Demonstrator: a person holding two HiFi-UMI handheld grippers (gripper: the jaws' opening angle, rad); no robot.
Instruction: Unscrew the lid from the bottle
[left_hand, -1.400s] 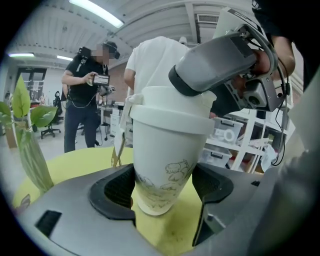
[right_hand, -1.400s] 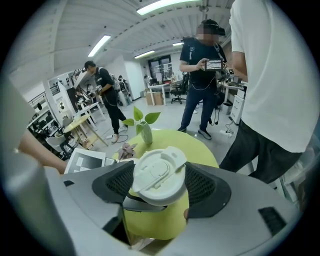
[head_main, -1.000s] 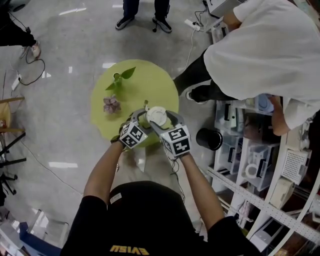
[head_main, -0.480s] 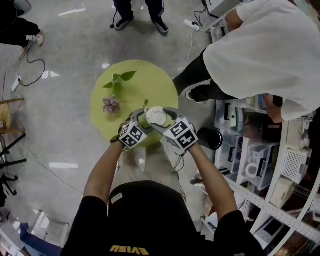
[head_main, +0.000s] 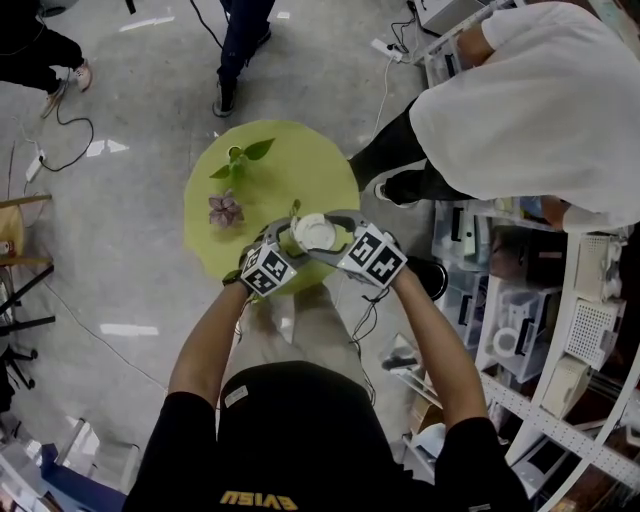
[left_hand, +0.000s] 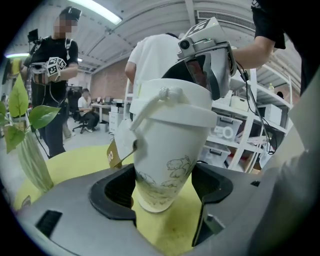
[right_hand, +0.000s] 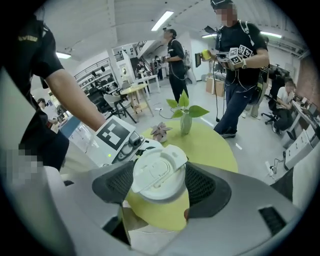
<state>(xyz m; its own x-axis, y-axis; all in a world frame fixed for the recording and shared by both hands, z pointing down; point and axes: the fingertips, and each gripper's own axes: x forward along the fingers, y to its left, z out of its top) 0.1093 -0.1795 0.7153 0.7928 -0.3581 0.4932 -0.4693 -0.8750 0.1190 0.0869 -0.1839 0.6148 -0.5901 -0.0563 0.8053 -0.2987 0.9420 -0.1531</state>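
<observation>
Lid (right_hand: 159, 170) tops upright bottle (left_hand: 172, 145): right gripper (right_hand: 158, 186) clamps it from above, left gripper (left_hand: 164, 184) clamps the body below.

bottle (left_hand: 167, 150) body: hidden beneath lid (right_hand: 159, 172) in right gripper view | brown tag (left_hand: 113, 156) print: seemingly too blurred to read

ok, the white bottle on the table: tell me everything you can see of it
The bottle is a white, plastic-looking tumbler, its body tapering to a narrow base, with a faint line drawing on the side. Its white lid, with a flip cap, sits on top; a white strap runs from it, and a tan tag hangs beside the body. It stands upright on the yellow-green table, near the person's edge. The left gripper clamps its lower body; the right gripper clamps the lid.
</observation>
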